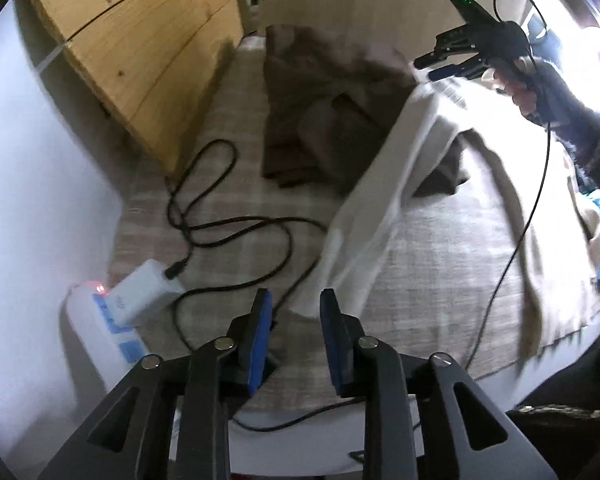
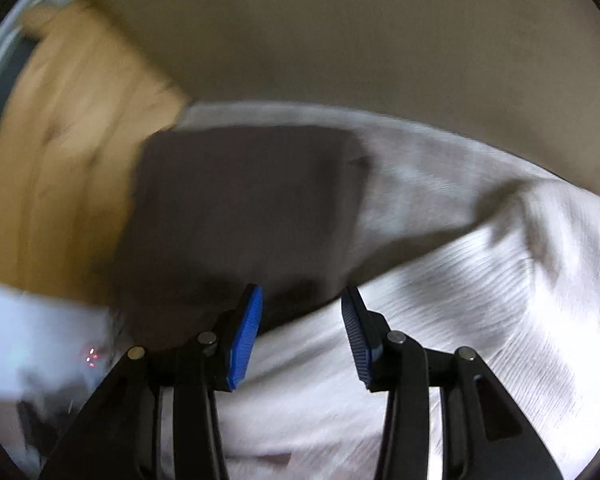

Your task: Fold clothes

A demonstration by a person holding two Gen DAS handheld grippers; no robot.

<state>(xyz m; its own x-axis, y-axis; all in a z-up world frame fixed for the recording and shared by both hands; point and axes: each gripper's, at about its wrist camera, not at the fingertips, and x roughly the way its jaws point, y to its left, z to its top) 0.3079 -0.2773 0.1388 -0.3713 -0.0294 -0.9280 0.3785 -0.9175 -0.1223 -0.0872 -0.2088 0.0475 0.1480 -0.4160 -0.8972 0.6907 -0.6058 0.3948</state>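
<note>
While your left gripper [image 1: 296, 300] hangs low over the checked bed cover [image 1: 236, 200], its blue pads [image 1: 260, 340] stand apart with nothing between them. Just beyond its tips lies the lower end of the cream ribbed garment [image 1: 364, 232], which stretches as a long draped band up and away to your right gripper [image 1: 428, 68]. That gripper shows in the left wrist view with your right hand [image 1: 520, 84] around its handle, raised above the bed at the garment's top edge; from there you cannot tell whether cloth is pinched. In the right wrist view, which is heavily blurred, your right gripper's [image 2: 302, 300] pads [image 2: 244, 344] are parted with open space between them, and the cream garment [image 2: 440, 320] spreads below and to the right of the fingers, not visibly caught in them. A folded brown garment [image 1: 312, 120] lies on the cover further back, close to the wooden panel [image 1: 140, 52], and the cream band partly overlaps its right side. A black cable [image 1: 228, 236] loops across the cover to a white charger block [image 1: 148, 292], which rests beside a white power strip [image 1: 100, 336] with a red light at the left edge.
</note>
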